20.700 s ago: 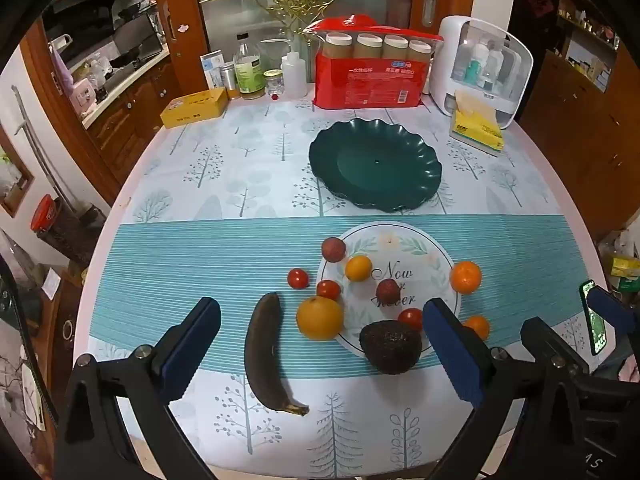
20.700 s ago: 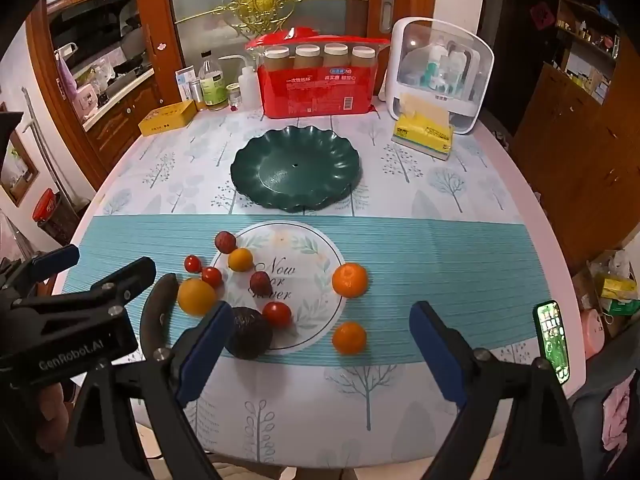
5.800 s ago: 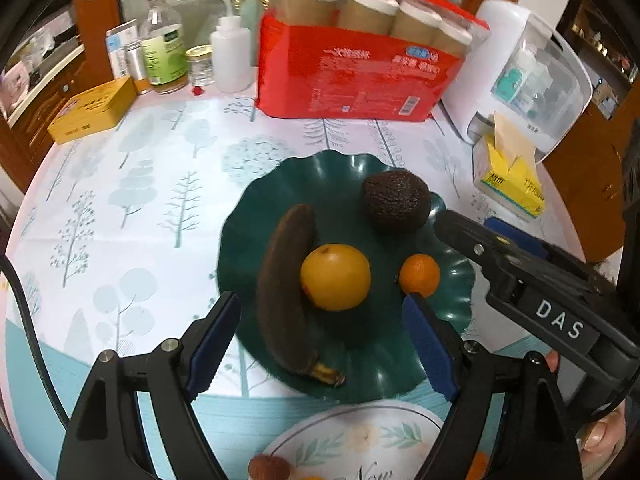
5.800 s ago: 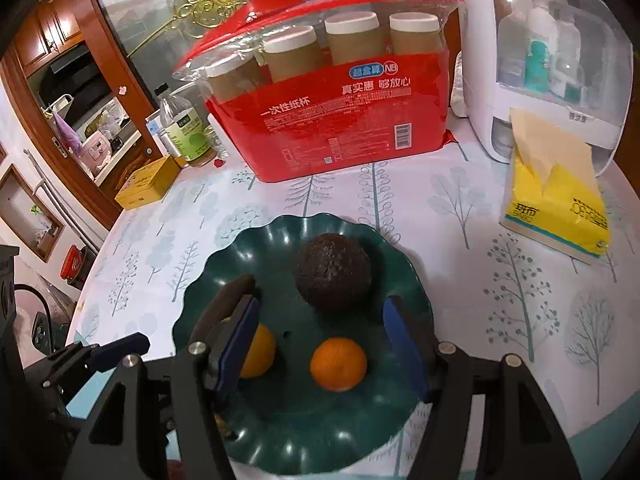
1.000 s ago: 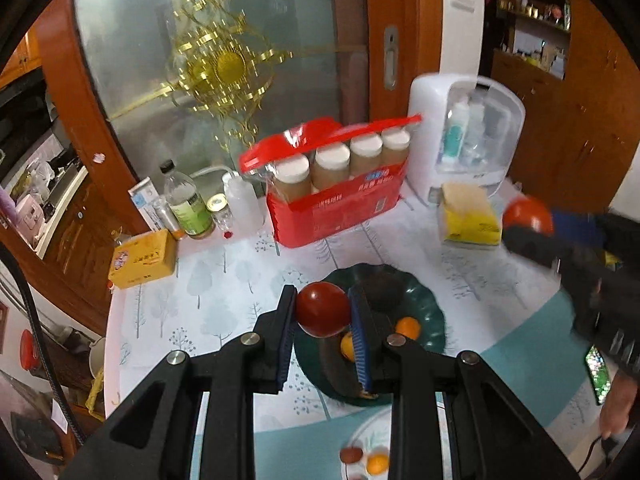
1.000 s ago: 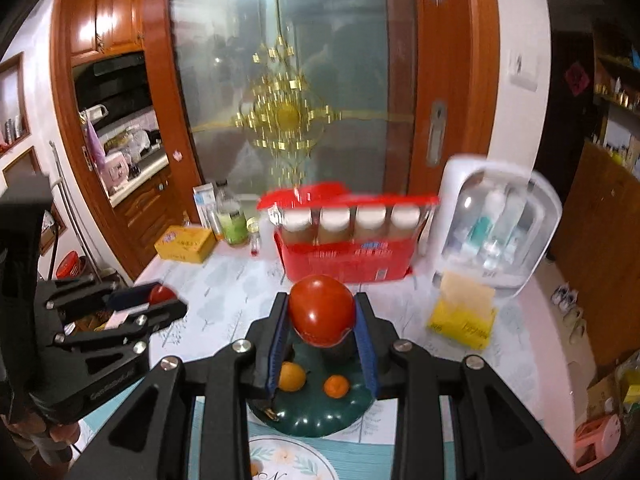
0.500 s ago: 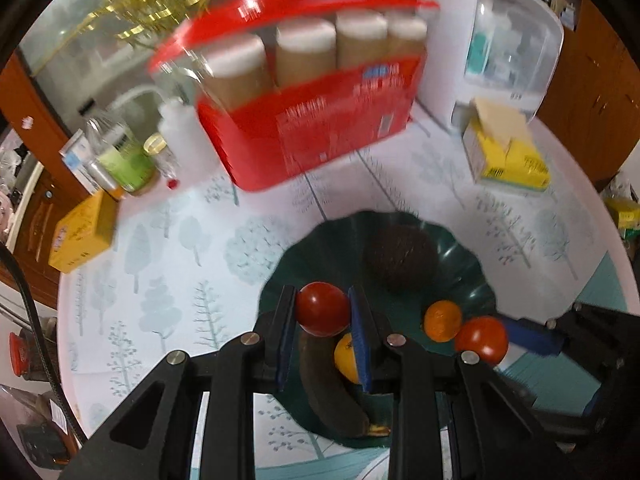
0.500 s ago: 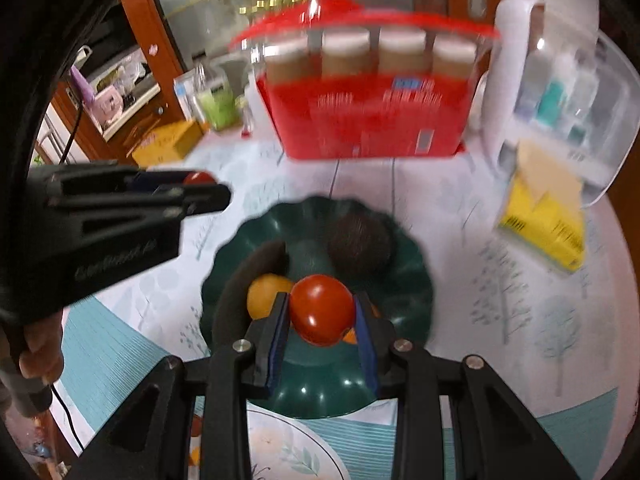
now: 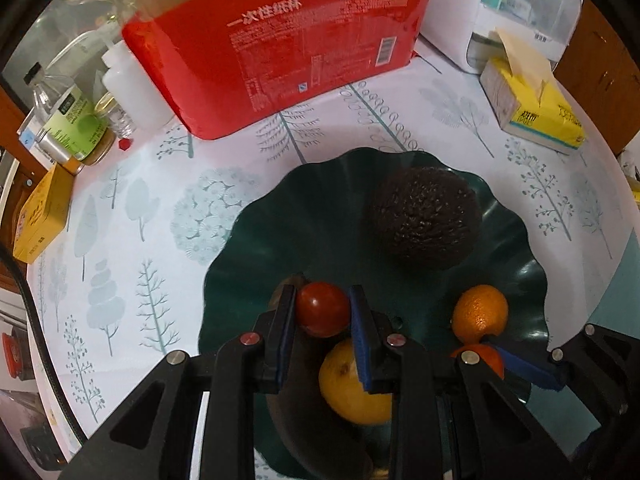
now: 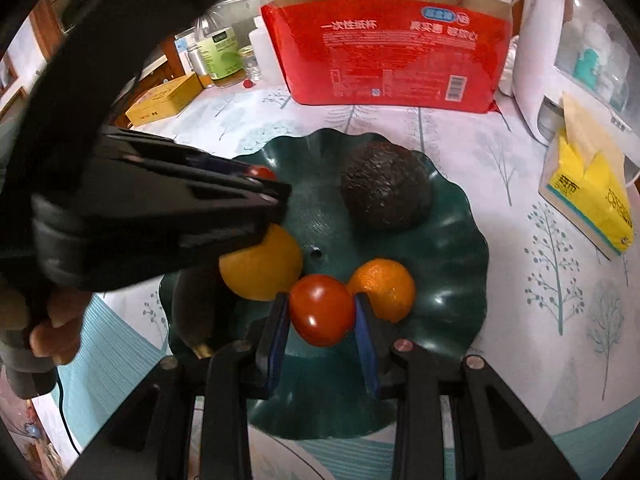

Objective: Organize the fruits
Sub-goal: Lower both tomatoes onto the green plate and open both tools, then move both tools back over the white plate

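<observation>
Hovering over the green plate (image 10: 460, 216): avocado (image 10: 386, 186) at the back, orange (image 10: 262, 266) and tangerine (image 10: 382, 288) near us. Left gripper (image 9: 323, 311) pinches one tomato (image 9: 322, 309), right gripper (image 10: 322, 311) pinches another tomato (image 10: 322, 309). We'd lower each onto bare plate between the fruit, then spread the fingers slowly so neither rolls.

Both wrist cameras look steeply down along their own fingers, close over the dark green plate (image 9: 256, 232). Left view sits over the plate's left half; right view over its near edge (image 10: 460, 308). Shared: plate, avocado (image 9: 424, 220), red cup pack (image 10: 392, 52), tissue pack (image 9: 536, 108). Each view catches the other gripper at its side.
</observation>
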